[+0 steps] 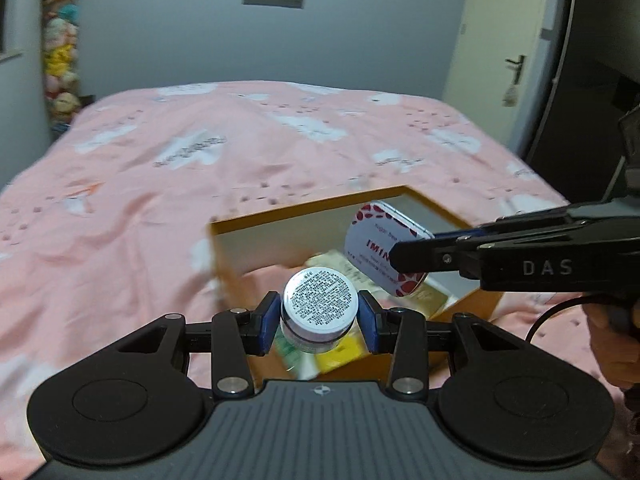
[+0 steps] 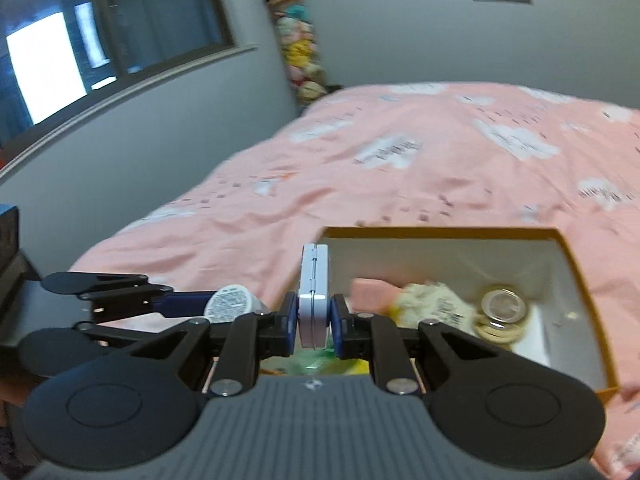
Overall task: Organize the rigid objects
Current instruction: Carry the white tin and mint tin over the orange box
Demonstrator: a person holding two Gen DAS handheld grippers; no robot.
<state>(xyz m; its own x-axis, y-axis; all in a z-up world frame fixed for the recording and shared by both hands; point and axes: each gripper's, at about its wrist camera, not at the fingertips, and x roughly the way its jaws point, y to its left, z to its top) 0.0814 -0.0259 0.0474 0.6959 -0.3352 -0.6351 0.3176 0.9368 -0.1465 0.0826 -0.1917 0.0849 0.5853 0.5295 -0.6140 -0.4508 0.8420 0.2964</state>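
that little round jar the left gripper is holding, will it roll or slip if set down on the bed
The jar looks rigid and smooth, so it could slip between the fingers. Its round wall would probably roll if laid sideways. On its flat labelled end it would likely sit, though the soft bedspread may tip it.

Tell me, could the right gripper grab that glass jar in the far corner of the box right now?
Probably not yet. The right gripper is shut on a flat white tin, so its jaws are taken. The glass jar itself lies uncovered in the open box, nothing above it.

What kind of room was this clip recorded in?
Most likely a bedroom: a bed with a pink cloud-print cover fills the view, a column of plush toys stands in the corner, and a door is beside it.
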